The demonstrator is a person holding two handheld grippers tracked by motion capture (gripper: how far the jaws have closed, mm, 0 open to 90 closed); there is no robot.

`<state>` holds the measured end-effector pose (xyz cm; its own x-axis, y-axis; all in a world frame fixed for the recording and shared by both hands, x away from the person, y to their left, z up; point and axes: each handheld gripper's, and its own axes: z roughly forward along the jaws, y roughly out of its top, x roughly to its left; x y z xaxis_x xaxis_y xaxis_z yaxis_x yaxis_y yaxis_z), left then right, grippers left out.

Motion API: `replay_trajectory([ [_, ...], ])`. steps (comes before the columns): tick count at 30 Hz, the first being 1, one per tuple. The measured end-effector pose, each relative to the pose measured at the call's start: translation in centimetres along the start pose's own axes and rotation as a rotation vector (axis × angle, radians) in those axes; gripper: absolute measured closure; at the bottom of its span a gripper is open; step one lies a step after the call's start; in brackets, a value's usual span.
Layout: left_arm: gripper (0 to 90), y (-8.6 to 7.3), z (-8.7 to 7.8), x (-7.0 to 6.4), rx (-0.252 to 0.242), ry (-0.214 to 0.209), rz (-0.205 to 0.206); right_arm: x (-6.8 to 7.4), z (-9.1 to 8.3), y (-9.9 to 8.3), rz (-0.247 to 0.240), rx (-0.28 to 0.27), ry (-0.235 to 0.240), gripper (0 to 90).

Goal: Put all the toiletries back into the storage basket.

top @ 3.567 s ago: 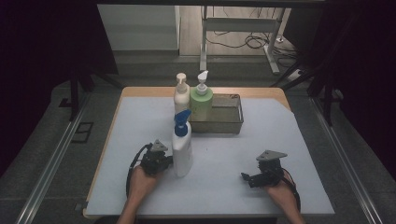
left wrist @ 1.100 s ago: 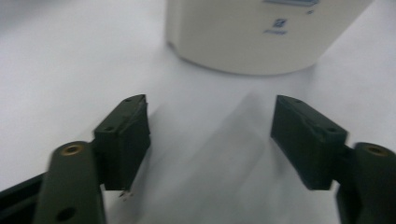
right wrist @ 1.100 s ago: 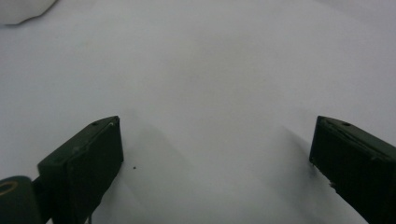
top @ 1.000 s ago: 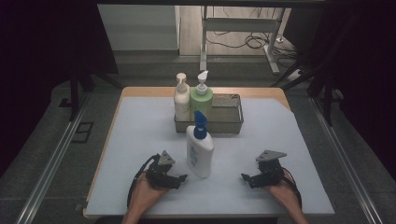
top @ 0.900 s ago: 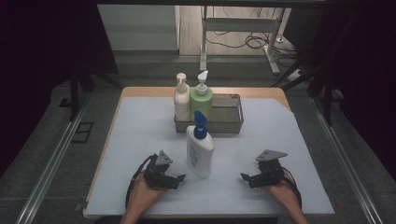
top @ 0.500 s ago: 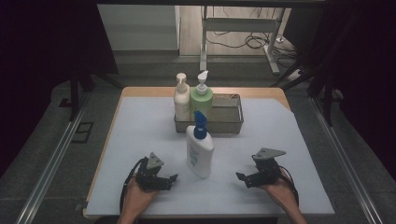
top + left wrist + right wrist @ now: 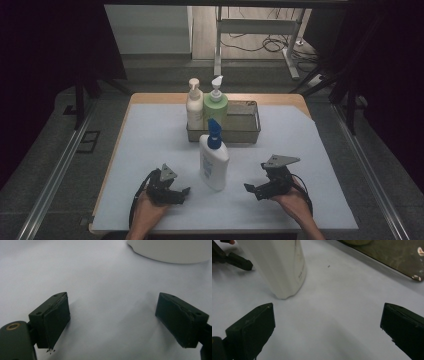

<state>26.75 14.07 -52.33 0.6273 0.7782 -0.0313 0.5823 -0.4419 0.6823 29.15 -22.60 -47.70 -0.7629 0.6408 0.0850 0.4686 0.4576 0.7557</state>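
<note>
A white bottle with a blue pump [image 7: 214, 161] stands upright in the middle of the white table, free of both grippers. My left gripper [image 7: 182, 195] rests on the table to its left, open, with nothing between its jaws. In the left gripper view the open left gripper [image 7: 112, 312] faces the bottle's base [image 7: 172, 250]. My right gripper [image 7: 251, 191] sits to the bottle's right, open and pointing at it. In the right gripper view the right gripper [image 7: 327, 317] has the white bottle [image 7: 279, 265] ahead on the left.
A wire basket [image 7: 245, 125] stands at the back of the table, behind the white bottle. It holds a cream pump bottle [image 7: 194, 106] and a green pump bottle [image 7: 216, 106] at its left end. The basket's dark side [image 7: 387, 252] crosses the right gripper view's top.
The left gripper carried the white bottle to the table's middle, let go of it and drew back towards the front edge. The right gripper shifted slightly towards the bottle.
</note>
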Motion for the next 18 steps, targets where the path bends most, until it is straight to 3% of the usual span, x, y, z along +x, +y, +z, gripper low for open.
replay_trajectory([
  [9, 12.0, 0.0, 0.0, 0.0, -0.003, 0.003, -0.002, 1.7, 0.7, 2.5, -0.038, -0.015, 0.015, 0.0],
  [18, 12.0, 0.0, 0.0, 0.0, -0.003, 0.004, -0.002, 3.1, 1.5, 4.4, -0.018, -0.049, 0.039, 0.8],
])
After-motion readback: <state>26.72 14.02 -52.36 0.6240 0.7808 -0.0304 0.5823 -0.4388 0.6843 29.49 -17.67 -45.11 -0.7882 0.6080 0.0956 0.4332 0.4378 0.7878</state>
